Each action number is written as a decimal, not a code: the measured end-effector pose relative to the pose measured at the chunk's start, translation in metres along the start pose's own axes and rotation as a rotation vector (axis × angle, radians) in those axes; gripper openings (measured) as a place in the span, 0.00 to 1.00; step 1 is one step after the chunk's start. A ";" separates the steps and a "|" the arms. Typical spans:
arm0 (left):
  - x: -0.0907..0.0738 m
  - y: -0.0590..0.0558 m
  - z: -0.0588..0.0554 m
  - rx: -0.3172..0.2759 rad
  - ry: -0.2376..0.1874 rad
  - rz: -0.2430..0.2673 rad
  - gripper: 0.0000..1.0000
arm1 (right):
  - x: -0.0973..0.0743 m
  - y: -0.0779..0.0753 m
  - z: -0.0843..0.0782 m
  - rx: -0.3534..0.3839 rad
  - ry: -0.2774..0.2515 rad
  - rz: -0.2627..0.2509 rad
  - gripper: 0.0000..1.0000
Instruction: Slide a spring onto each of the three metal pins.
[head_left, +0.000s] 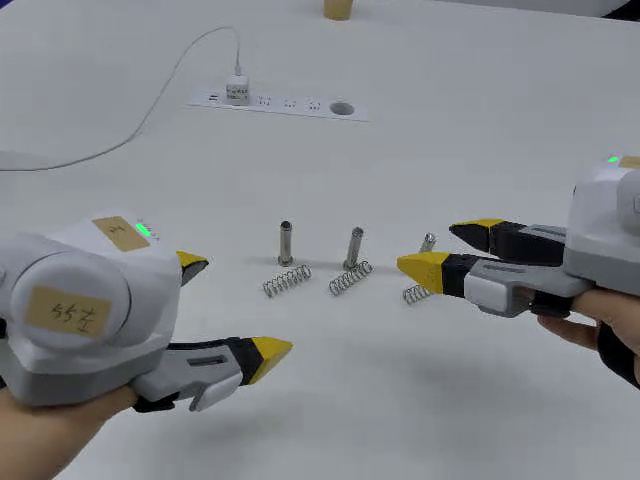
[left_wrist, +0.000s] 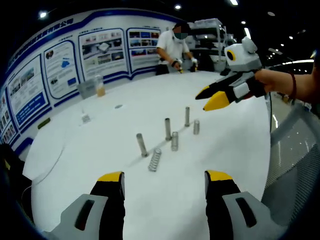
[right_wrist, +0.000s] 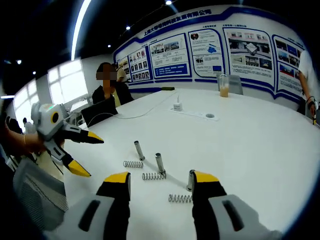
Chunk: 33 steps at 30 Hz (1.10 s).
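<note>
Yellow-tipped left gripper (head_left: 240, 305), right gripper (head_left: 430, 248): jaws spread, empty. Twelve o'clock, clear cup (head_left: 338, 9) holds orange drink; rightmost metal pin (head_left: 427, 241) half hidden.

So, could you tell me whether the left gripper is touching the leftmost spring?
Apart. The left gripper view shows bare table between the open left gripper and the leftmost spring.

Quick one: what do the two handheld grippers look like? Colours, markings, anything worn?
Both alike: the left gripper and right gripper have white and grey shells, black jaws with yellow tips and a green light on top. The left one carries two tan tape labels, one handwritten on its round cap. A dark band sits on the right wrist.
</note>
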<state>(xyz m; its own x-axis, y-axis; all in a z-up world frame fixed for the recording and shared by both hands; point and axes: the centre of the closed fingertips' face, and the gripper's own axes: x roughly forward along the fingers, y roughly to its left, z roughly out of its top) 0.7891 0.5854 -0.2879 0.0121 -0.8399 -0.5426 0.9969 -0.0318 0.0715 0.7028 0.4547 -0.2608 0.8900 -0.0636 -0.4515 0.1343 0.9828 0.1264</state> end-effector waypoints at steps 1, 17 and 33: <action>0.002 0.001 -0.001 0.002 0.001 -0.001 0.65 | -0.001 0.000 -0.001 0.001 -0.001 -0.001 0.51; 0.034 0.011 -0.006 0.012 -0.015 -0.027 0.53 | -0.010 0.023 -0.015 0.055 -0.068 0.083 0.57; 0.058 0.014 -0.010 0.050 0.003 -0.082 0.38 | -0.016 0.033 -0.025 0.079 -0.054 0.104 0.59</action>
<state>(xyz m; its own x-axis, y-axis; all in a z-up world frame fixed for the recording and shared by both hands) 0.8048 0.5413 -0.3269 -0.0691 -0.8317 -0.5509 0.9895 -0.1273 0.0679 0.6819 0.4921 -0.2717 0.9229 0.0261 -0.3841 0.0725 0.9681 0.2398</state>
